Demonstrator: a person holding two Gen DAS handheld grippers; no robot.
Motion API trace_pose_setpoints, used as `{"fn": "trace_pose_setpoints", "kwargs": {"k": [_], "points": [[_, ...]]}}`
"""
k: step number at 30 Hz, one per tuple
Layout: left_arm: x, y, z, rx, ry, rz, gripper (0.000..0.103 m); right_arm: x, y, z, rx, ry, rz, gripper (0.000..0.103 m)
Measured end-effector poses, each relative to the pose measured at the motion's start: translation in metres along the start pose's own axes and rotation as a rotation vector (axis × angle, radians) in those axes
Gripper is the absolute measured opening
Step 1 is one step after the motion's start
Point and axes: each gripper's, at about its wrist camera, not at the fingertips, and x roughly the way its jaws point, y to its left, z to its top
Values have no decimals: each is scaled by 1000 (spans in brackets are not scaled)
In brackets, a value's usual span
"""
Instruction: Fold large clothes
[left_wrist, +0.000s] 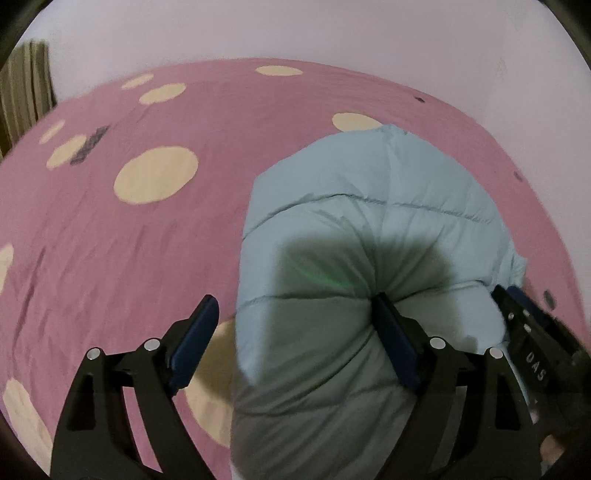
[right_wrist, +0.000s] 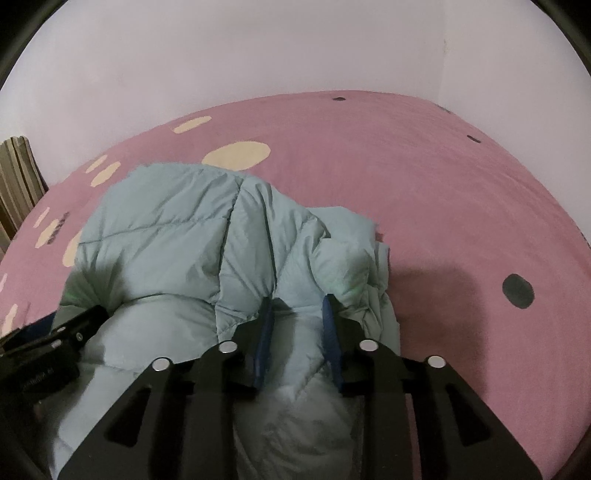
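Obstacle: puffy pale-blue jacket (left_wrist: 369, 229), heaped at centre and lower right of the left wrist view, centre-left of the right wrist view, with the other gripper's black body touching its flank. Free room: bare pink bed sheet (left_wrist: 110, 240) across the left half of the left view and the right half (right_wrist: 480, 221) of the right view. Boundary: wall (right_wrist: 258, 55) along the bed's far edge, upper frame.

The white letters "DAS" are read on the black body of the right claw (left_wrist: 517, 306); other print is blurred.
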Motion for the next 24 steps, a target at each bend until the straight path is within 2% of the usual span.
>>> {"fn": "trace_pose_setpoints", "kwargs": {"k": [2,4,7,11,14,18,24], "points": [[-7,10,3,-54,13,-27,85,-11,-3,3,25,-17,24,53],[-15,20,3,-105,10,-48,85,-28,-9,7,51,-56,37,62],[-28,37,2,-183,-2,-76,85,-46,-22,13,111,-85,80,64],[-44,69,-5,-374,-21,-143,85,-60,-45,15,230,-101,144,67],[-46,83,-14,-478,-3,-190,85,-60,-63,9,341,-84,205,69],[-40,82,-24,-511,26,-226,85,-49,-73,-3,417,-39,241,70],[-25,78,-33,-495,49,-257,85,-27,-78,-26,495,32,292,70]]}}
